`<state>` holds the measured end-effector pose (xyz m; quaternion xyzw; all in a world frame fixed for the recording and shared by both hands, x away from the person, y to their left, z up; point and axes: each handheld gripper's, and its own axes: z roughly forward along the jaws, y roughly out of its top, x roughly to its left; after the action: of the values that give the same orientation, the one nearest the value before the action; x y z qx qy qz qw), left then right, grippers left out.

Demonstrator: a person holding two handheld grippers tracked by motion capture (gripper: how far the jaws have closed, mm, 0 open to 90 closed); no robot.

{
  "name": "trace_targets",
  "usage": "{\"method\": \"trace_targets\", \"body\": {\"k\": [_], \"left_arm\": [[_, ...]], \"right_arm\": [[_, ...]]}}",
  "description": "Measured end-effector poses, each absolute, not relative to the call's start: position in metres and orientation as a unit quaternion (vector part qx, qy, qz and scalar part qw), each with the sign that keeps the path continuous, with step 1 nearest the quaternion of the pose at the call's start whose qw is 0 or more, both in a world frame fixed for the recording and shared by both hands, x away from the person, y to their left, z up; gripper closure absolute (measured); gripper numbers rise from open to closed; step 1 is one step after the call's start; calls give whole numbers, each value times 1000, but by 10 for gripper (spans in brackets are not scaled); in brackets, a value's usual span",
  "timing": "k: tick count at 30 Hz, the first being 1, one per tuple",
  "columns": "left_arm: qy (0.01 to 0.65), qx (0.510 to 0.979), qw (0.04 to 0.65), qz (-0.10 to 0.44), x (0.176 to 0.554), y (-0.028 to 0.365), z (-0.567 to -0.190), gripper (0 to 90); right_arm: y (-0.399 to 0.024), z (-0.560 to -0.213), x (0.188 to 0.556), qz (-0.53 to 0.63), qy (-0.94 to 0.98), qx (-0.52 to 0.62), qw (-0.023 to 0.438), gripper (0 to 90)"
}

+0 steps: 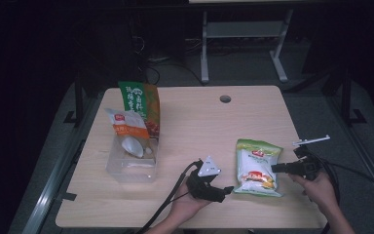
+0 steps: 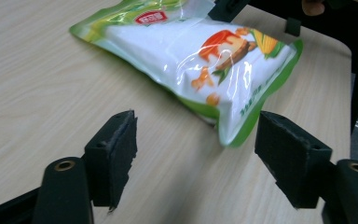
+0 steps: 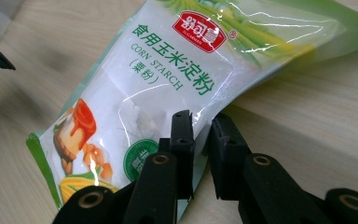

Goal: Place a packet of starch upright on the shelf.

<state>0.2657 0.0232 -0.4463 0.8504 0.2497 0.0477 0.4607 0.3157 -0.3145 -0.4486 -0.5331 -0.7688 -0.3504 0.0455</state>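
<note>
Holding two pouches upright: clear bin (image 1: 126, 168); corn starch bag (image 1: 256, 168) outside.

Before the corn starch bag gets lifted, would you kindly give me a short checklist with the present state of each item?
1. Right gripper has its jaws pinching the edge of the corn starch bag: ok.
2. Depth of that pinch: only the bag's edge is between the jaws, so it may slip: cannot tell.
3. Left gripper is open, with the bag's corner just ahead of its jaws and not gripped: ok.
4. Bag lies flat on the table: ok.
5. Clear container stands apart from the bag, already holding two pouches: ok.
</note>
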Motion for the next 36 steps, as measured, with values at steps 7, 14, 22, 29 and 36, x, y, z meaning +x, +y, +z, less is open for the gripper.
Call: {"method": "trace_targets", "body": {"k": [7, 14, 22, 29, 36], "left_arm": [[231, 860, 454, 33, 264, 0, -447, 539], [223, 872, 435, 20, 272, -17, -452, 652], [219, 880, 422, 12, 275, -22, -451, 676], [223, 880, 419, 7, 277, -24, -452, 667], [226, 881, 416, 5, 278, -25, -454, 655]], "right_arm": [[-313, -450, 310, -352, -774, -523, 54, 704], [-321, -455, 319, -357, -762, -537, 56, 445], [-324, -461, 332, -369, -750, -545, 61, 404], [-322, -467, 336, -382, -747, -535, 105, 468], [-318, -471, 336, -397, -747, -510, 156, 615]]}}
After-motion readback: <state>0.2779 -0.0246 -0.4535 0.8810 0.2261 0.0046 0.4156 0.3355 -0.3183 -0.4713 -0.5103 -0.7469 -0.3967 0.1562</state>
